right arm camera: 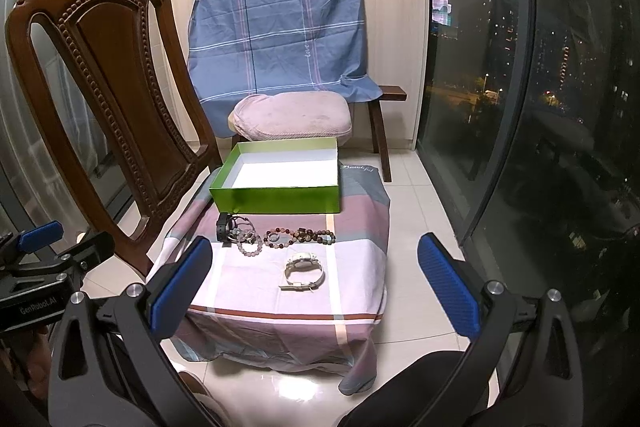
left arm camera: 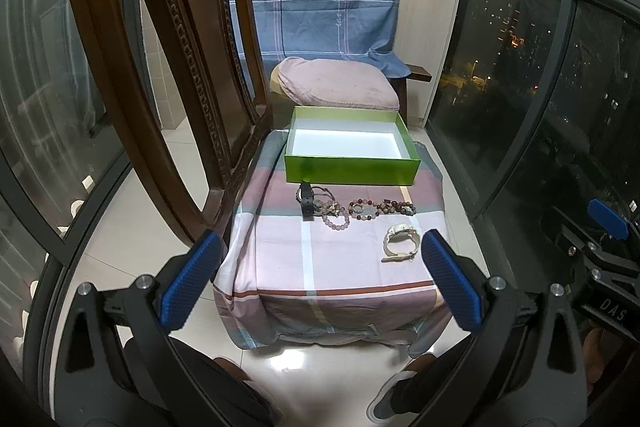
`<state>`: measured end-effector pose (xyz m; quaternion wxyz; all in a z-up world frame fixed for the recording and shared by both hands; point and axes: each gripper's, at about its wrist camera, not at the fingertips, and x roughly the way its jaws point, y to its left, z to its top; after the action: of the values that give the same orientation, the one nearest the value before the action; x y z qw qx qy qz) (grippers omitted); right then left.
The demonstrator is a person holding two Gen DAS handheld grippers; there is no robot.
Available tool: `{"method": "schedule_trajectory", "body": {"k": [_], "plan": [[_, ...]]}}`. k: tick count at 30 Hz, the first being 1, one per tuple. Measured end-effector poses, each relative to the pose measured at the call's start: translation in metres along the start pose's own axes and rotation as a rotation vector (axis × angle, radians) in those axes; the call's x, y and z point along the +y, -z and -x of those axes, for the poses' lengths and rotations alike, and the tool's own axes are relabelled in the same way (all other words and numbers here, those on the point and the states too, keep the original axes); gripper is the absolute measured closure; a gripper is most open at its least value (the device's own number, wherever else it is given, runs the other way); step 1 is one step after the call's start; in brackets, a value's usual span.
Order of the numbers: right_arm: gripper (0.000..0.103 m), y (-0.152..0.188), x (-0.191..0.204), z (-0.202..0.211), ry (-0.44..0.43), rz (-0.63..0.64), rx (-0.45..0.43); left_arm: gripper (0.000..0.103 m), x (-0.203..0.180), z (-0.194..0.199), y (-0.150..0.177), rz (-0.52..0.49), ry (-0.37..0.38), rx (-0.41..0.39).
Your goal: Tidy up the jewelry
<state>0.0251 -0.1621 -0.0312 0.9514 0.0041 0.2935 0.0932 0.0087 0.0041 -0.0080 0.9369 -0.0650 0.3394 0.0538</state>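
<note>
jewelry (right arm camera: 276, 241) lies ahead of both my grippers (box (right arm camera: 280, 197) beyond it, empty); white watch (right arm camera: 303, 271) is nearest, closer to my right gripper (right arm camera: 314, 291); left gripper (left arm camera: 320, 283) and right both gape apart.

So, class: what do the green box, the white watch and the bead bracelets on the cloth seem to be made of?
Green box: probably cardboard, with thin flat walls and a slight sheen outside, plain white inside.
White watch: looks like plastic or rubber, smooth and matte; uncertain.
Bead bracelets: round polished beads, perhaps stone or glass; too small to tell.
</note>
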Motion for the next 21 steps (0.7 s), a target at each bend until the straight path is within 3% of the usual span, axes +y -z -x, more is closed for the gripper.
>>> {"method": "schedule_trajectory", "body": {"k": [21], "plan": [[0.003,-0.0010,-0.0012,-0.0032,0.001,-0.008,0.001,0.004,-0.0053,-0.0030,0.0019,-0.009,0.001,0.010]]}}
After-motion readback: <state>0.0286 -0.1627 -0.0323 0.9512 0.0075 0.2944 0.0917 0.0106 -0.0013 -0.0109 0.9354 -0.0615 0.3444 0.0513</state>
